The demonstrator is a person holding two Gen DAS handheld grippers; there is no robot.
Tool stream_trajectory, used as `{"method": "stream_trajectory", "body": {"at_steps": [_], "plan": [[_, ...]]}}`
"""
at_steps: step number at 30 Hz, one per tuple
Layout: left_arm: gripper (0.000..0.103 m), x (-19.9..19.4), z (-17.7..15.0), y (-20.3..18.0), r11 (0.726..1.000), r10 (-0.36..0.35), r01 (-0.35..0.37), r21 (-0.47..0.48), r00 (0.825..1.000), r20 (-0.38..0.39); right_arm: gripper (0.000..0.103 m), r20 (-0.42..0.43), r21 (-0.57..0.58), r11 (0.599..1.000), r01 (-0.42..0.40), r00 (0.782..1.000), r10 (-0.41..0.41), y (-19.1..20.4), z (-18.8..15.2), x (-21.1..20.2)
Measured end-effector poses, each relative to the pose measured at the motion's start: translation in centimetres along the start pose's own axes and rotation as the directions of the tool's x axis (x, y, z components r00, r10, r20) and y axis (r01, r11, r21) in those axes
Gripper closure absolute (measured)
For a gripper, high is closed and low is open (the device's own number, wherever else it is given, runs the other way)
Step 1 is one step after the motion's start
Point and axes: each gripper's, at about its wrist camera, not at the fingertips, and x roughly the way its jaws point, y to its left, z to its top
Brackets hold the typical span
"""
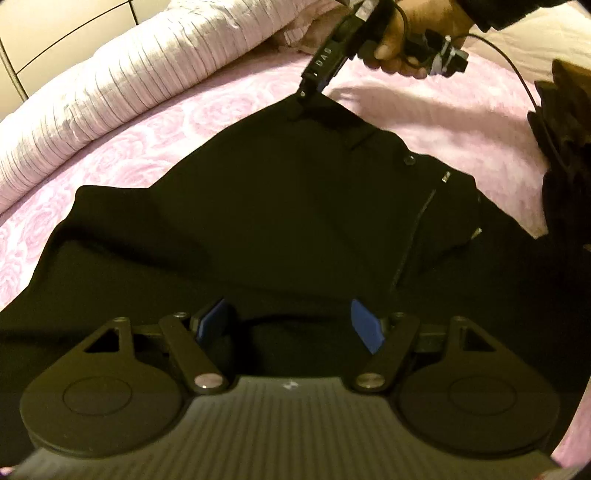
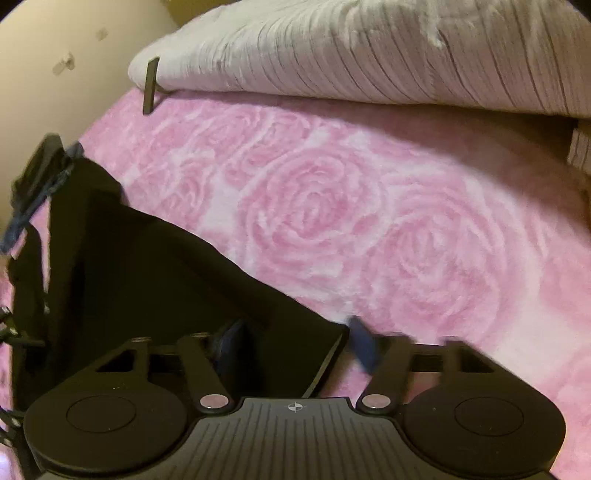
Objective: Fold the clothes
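Note:
A pair of black trousers (image 1: 258, 206) lies on the pink rose-patterned bedspread (image 1: 122, 158), waistband with a button (image 1: 409, 160) to the right. My left gripper (image 1: 291, 325) is open, its blue pads (image 1: 364, 325) spread just over the near part of the fabric. My right gripper (image 1: 301, 105), seen from the left wrist view at the far corner of the waistband, has its fingers down on the cloth. In the right wrist view the right gripper (image 2: 295, 343) is open, with the trousers' corner (image 2: 207, 295) lying between its pads.
A rolled white ribbed duvet (image 1: 122, 85) lies along the far side of the bed (image 2: 369, 55). A dark pile of clothing (image 1: 565, 155) sits at the right. A cable (image 1: 517, 74) runs from the right gripper's handle. A wardrobe (image 1: 48, 33) stands behind.

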Motion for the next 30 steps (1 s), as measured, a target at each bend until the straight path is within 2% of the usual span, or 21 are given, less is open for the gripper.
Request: {"method": "stream_trajectory", "body": {"at_steps": [1, 2, 3, 5, 7, 10, 12, 14, 16, 21, 25, 30], "plan": [[0.033, 0.0, 0.1, -0.2, 1.0, -0.006, 0.006, 0.008, 1.0, -0.001, 0.082, 0.004, 0.02, 1.0, -0.005, 1.0, 0.005, -0.1, -0.1, -0.4], [0.033, -0.1, 0.2, -0.4, 1.0, -0.016, 0.016, 0.018, 1.0, 0.001, 0.09, 0.011, 0.032, 0.999, -0.006, 1.0, 0.006, 0.0, -0.1, -0.9], [0.033, -0.1, 0.4, -0.6, 0.999, -0.026, 0.026, 0.028, 1.0, 0.003, 0.091, 0.018, 0.041, 0.999, -0.003, 1.0, 0.002, 0.1, 0.0, -1.5], [0.033, 0.0, 0.7, -1.0, 0.998, -0.047, 0.046, 0.042, 0.999, 0.015, 0.092, 0.044, 0.032, 0.998, 0.057, 0.997, -0.058, 0.7, 0.2, -3.3], [0.033, 0.1, 1.1, -1.4, 0.996, -0.067, 0.066, 0.053, 0.997, 0.028, 0.092, 0.053, 0.075, 0.991, 0.113, 0.992, -0.118, 0.2, 0.0, -5.2], [0.033, 0.2, 1.6, -1.9, 0.994, -0.094, 0.091, 0.067, 0.995, 0.045, 0.091, 0.022, 0.067, 0.979, 0.192, 0.981, -0.194, 0.3, -1.3, -5.3], [0.033, -0.3, 1.2, -2.0, 0.994, -0.091, 0.088, 0.061, 0.995, 0.041, 0.083, 0.027, 0.066, 0.967, 0.245, 0.969, -0.247, 1.4, -1.4, -5.7], [0.033, -1.3, 0.4, -1.9, 0.996, -0.083, 0.081, 0.048, 0.996, 0.036, 0.062, 0.031, 0.065, 0.953, 0.297, 0.954, -0.299, 2.5, -1.6, -6.1], [0.033, -3.0, -0.7, -1.0, 0.998, -0.067, 0.066, 0.021, 0.997, 0.025, 0.05, 0.036, 0.064, 0.935, 0.348, 0.936, -0.35, 3.6, -1.7, -6.5], [0.033, -7.3, -5.5, 1.5, 0.998, 0.03, -0.033, -0.048, 0.998, -0.055, 0.049, 0.047, 0.06, 0.883, 0.466, 0.882, -0.468, 6.5, -2.1, -7.4], [0.033, -11.3, -10.5, 3.9, 0.989, 0.131, -0.139, -0.044, 0.98, -0.152, 0.049, 0.018, 0.006, 0.909, 0.416, 0.909, -0.416, 13.8, -4.4, -6.5], [0.032, -16.3, -17.5, 7.6, 0.968, 0.242, -0.25, 0.005, 0.933, -0.267, 0.049, -0.022, -0.06, 0.935, 0.349, 0.936, -0.351, 22.9, -7.2, -5.4]]}}
